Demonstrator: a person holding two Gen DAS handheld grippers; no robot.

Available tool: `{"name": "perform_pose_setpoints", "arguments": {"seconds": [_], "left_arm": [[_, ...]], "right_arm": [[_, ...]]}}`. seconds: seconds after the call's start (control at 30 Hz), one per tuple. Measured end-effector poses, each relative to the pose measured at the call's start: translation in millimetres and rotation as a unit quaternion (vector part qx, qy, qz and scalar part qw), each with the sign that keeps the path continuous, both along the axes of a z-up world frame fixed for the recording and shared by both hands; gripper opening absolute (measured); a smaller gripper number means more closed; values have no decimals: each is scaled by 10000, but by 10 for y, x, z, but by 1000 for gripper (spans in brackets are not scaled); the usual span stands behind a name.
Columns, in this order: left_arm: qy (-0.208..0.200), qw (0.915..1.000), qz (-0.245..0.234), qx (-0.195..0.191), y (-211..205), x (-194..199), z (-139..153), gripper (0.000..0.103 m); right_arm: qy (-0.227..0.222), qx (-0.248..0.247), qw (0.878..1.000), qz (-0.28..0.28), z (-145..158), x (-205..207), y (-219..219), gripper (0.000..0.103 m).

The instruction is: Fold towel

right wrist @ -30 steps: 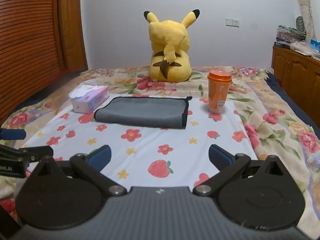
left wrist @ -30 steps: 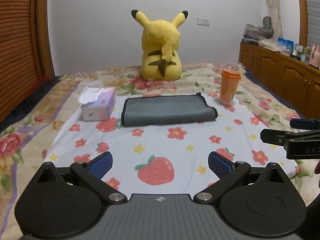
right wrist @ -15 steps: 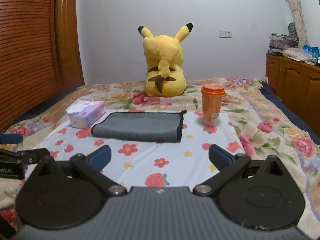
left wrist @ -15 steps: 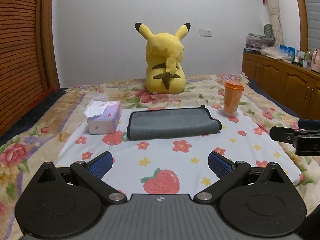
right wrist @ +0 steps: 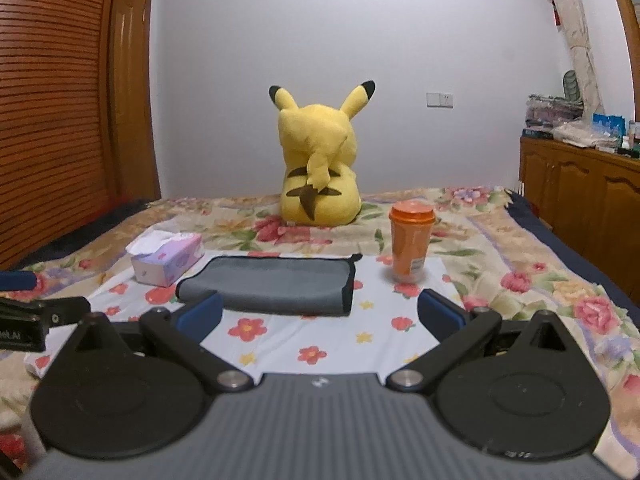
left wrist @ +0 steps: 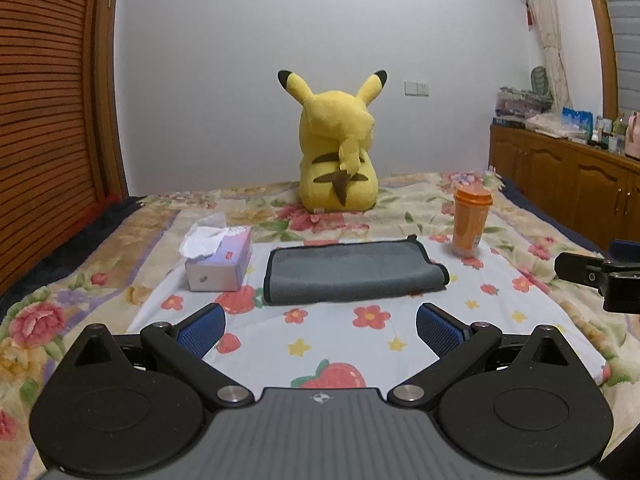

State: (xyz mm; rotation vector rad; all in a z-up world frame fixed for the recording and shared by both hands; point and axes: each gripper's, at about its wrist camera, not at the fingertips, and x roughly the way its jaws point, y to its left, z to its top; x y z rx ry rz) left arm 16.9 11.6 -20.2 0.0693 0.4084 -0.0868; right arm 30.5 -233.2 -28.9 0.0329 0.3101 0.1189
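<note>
A: Folded grey towel with black trim (left wrist: 352, 274) lies flat on strawberry-print sheet (left wrist: 332, 344), between tissue box (left wrist: 220, 260) and orange lidded cup (left wrist: 471, 222).

B: Left gripper (left wrist: 320, 328), right gripper (right wrist: 320, 312) both spread wide, empty. Towel's near-left corner hidden behind right gripper's blue pad (right wrist: 200, 314).

- towel (left wrist: 352, 274): matt grey cloth w/ black stitched edging
- plush toy (left wrist: 338, 148): fuzzy yellow fabric
- cup (right wrist: 410, 242): orange plastic, a bit glossy
- tissue box (left wrist: 220, 262): smooth cardboard, crumpled paper on top
- cabinet (right wrist: 576, 192): shiny varnished wood
- left gripper (left wrist: 320, 330): matt black plastic, ribbed blue pads (left wrist: 200, 330), metal pivot screws
</note>
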Motion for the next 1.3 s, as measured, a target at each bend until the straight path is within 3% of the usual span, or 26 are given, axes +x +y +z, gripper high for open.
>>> {"name": "perform_pose_setpoints", "arguments": {"seconds": [1.3], "left_arm": [[-148,9999,-47,71,-12,-36,9,103]], "right_arm": [[-149,4,9999,-69,16,-28,-28,103]]}}
